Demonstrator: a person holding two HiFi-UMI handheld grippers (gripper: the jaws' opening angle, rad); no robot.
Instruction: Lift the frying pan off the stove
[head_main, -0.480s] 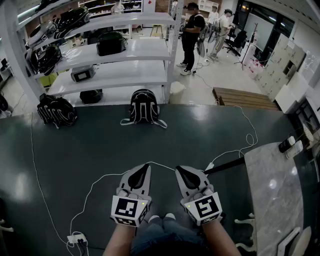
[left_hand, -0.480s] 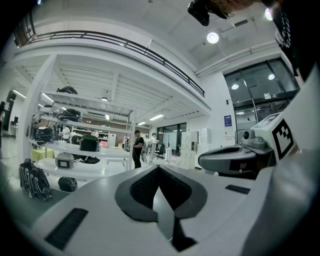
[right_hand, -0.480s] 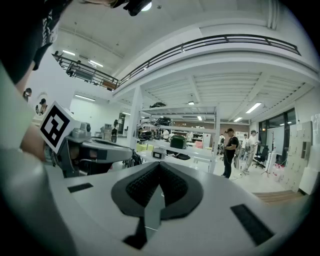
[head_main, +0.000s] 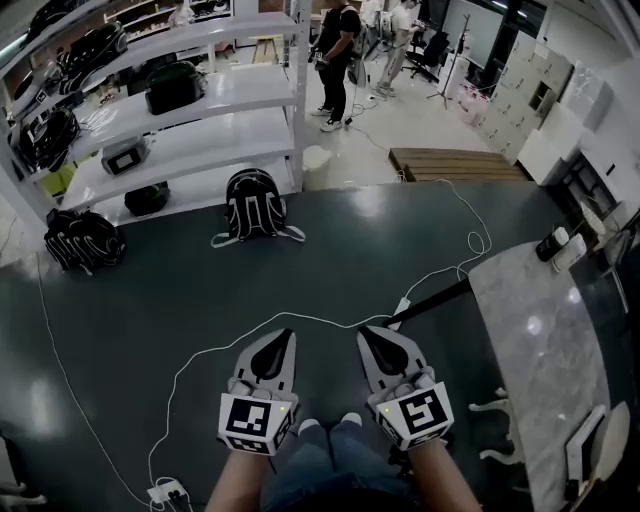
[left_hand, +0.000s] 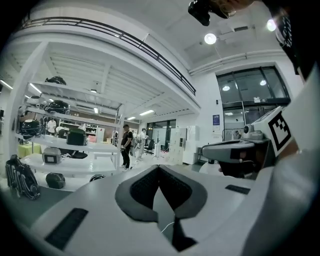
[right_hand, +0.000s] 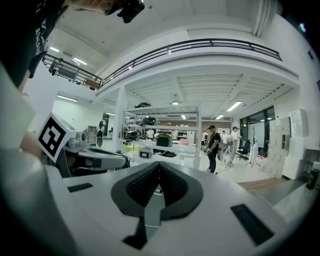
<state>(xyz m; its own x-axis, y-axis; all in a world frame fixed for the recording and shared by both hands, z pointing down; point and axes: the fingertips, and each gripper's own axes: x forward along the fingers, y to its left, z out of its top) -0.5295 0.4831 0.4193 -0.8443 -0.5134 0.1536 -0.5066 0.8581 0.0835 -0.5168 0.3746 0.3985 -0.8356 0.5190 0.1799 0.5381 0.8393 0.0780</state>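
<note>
No frying pan or stove shows in any view. My left gripper (head_main: 284, 337) hangs low at the left centre of the head view, over the dark floor, jaws shut and empty. My right gripper (head_main: 367, 334) is beside it, a hand's width to the right, also shut with nothing between its pads. In the left gripper view the closed left gripper (left_hand: 159, 169) points level across the room, and the right gripper's body (left_hand: 240, 150) shows at its right. The right gripper view shows its closed tips, the right gripper (right_hand: 159, 165), with the left gripper's body (right_hand: 95, 157) on the left.
A marble counter (head_main: 545, 340) runs along the right edge. A white cable (head_main: 215, 352) trails over the floor to a power strip (head_main: 165, 491). A black backpack (head_main: 252, 205) lies ahead, white shelves (head_main: 180, 130) behind it. People stand far off (head_main: 338, 55).
The head view has swung to the right: the shelves, backpack and counter have slid left in the frame. Both grippers stay shut, side by side.
</note>
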